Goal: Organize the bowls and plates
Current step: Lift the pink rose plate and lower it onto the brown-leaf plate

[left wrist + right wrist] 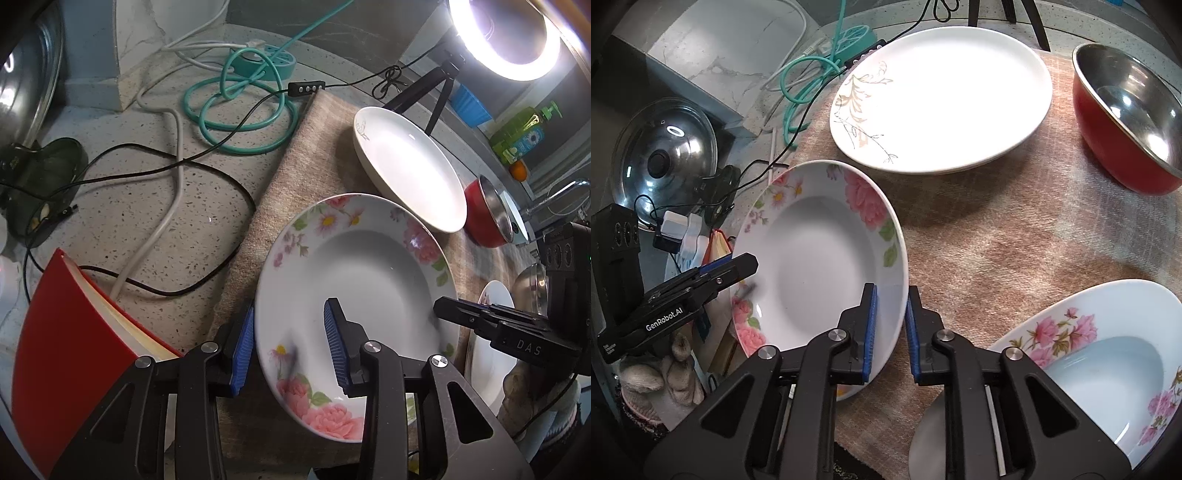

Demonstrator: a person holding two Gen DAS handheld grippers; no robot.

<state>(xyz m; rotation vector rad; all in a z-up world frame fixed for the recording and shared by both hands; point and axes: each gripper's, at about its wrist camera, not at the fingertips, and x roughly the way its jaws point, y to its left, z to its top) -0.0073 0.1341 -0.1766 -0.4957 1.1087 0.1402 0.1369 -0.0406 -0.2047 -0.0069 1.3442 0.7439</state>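
Grip on the deep white plate with pink flowers on its rim (354,295) is found at two opposite edges. The left gripper (290,347) is clamped over the plate's left rim, one blue pad outside and one inside the well. The right gripper (890,332) is pressed shut on the opposite rim, as seen in the right wrist view. The plate is held tilted above the beige woven mat (1015,236). On that mat, a large white oval plate with a faint leaf print (942,96) is noted beyond, a red bowl with a steel inside (1126,118) to the right, and a second floral dish with a pale blue well (1108,362) nearest the right gripper. A red-covered book (74,350) lies on the speckled counter (129,214).
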